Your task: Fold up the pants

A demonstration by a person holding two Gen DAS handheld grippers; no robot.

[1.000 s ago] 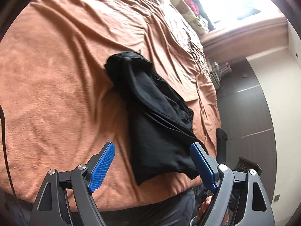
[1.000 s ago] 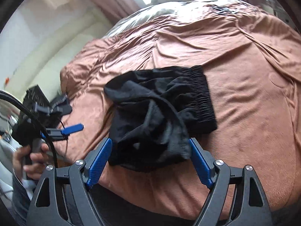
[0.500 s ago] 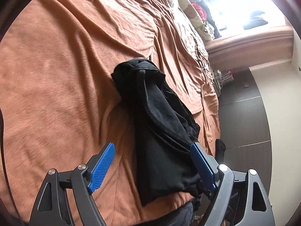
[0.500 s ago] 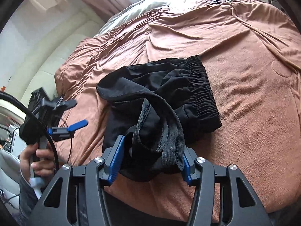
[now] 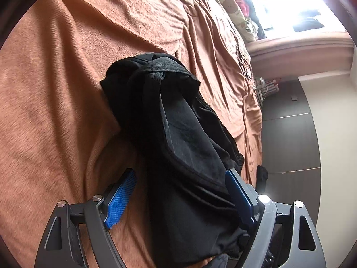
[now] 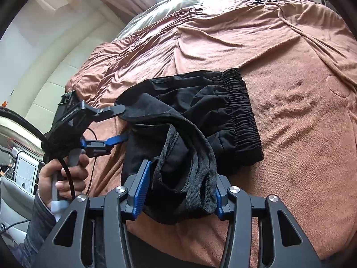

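You are pinching the bunched pants [image 6: 178, 156] in your right gripper [image 6: 176, 189] to lift them for folding; your left gripper [image 5: 180, 196] is gaping wide around their other end.

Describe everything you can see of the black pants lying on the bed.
The black pants lie crumpled and half bunched on the brown blanket, not yet neatly folded. The cloth looks thin and soft. A ribbed elastic waistband lies flat at one end. The right gripper has its jaws closing on a bunched hem, and the left gripper straddles the other end, jaws wide.
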